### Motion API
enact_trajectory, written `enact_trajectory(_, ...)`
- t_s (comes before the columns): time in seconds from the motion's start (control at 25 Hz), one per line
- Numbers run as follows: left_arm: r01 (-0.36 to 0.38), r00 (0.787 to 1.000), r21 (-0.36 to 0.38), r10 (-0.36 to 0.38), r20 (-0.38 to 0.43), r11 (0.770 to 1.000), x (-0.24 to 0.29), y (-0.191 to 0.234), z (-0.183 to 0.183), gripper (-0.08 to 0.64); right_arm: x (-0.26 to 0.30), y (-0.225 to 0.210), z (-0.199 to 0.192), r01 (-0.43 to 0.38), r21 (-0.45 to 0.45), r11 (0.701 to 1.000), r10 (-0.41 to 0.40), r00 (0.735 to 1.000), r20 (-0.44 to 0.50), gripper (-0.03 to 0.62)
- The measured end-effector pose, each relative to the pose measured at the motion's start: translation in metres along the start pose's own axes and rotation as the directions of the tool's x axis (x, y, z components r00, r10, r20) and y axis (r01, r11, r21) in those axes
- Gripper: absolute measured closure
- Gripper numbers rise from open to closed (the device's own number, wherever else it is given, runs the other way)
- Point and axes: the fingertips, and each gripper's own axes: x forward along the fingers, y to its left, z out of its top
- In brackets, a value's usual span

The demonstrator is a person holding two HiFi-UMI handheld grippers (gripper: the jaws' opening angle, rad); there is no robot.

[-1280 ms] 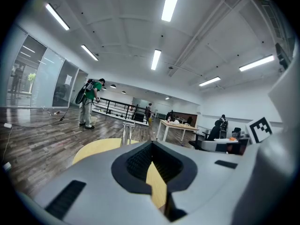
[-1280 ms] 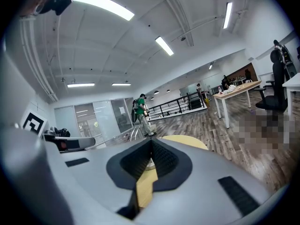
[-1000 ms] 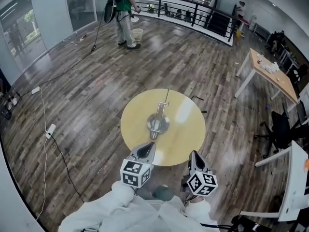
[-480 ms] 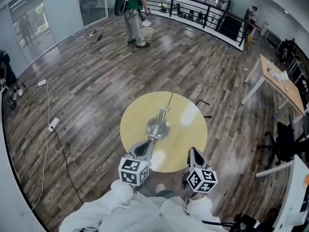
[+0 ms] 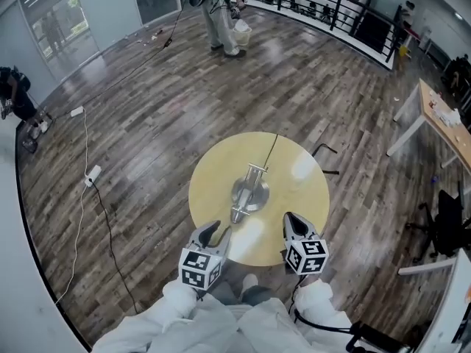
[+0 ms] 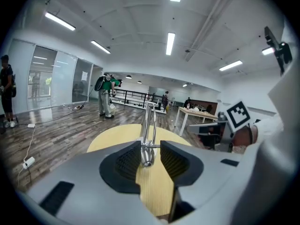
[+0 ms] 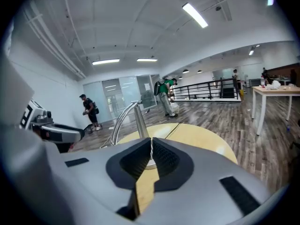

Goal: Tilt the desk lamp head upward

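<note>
A silver desk lamp [image 5: 248, 191] stands on the middle of a round yellow table [image 5: 294, 204]. Its head [image 5: 235, 214] droops toward the near edge. My left gripper [image 5: 212, 231] hovers at that near edge, a little short of the lamp head. In the left gripper view its jaws are opening, and the lamp head [image 6: 147, 159] shows in line with the gap of the left gripper [image 6: 150, 146], just beyond the pads and not pressed. My right gripper [image 5: 293, 222] is to the right over the table edge. This right gripper [image 7: 151, 150] is shut and empty, with the lamp [image 7: 125, 120] ahead on its left.
The lamp's black cord [image 5: 272, 147] runs off the table's far side. A person in green [image 5: 221, 6] works beside a bucket [image 5: 242, 34] far back. A power strip and cable [image 5: 92, 173] lie on the floor at left. A wooden desk [image 5: 441, 116] and an office chair [image 5: 445, 226] stand at right.
My left gripper has drawn back slightly from the lamp head toward the table's near edge. The head camera has shifted, so the table sits a little right of before. The right gripper has kept its place.
</note>
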Motion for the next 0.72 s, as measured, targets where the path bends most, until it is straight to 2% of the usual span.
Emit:
enact_trajectory(0.16, -0.062, 0.994, 0.056, 0.067, -0.084, 0.996, 0.021, 0.010, -0.022, 0.422, 0.058, -0.002, -0.007, -0.165, -0.125, 0.978, 0.153, 0.983, -0.099, 0.563)
enact_trajectory(0.24, -0.081, 0.989, 0.079, 0.090, -0.117, 0.994, 0.034, 0.012, -0.034, 0.418, 0.085, -0.005, -0.014, -0.236, -0.189, 0.953, 0.208, 0.965, -0.157, 0.444)
enact_trajectory(0.36, -0.089, 0.982, 0.096, 0.103, -0.156, 0.991, 0.057, 0.014, -0.054, 0.392, 0.121, -0.009, -0.032, -0.341, -0.295, 0.892, 0.270, 0.928, -0.256, 0.402)
enact_trajectory(0.44, -0.090, 0.981, 0.105, 0.107, -0.163, 0.990, 0.073, 0.017, -0.064, 0.350, 0.143, -0.009, -0.043, -0.406, -0.349, 0.844, 0.299, 0.898, -0.321, 0.390)
enact_trajectory(0.56, -0.079, 0.985, 0.113, 0.095, -0.142, 0.990, 0.092, 0.017, -0.072, 0.309, 0.170, -0.003, -0.061, -0.502, -0.390, 0.772, 0.350, 0.848, -0.399, 0.383)
enact_trajectory(0.72, -0.070, 0.991, 0.093, 0.079, -0.106, 0.993, 0.111, 0.021, -0.071, 0.304, 0.191, 0.006, -0.077, -0.591, -0.423, 0.687, 0.397, 0.793, -0.463, 0.382)
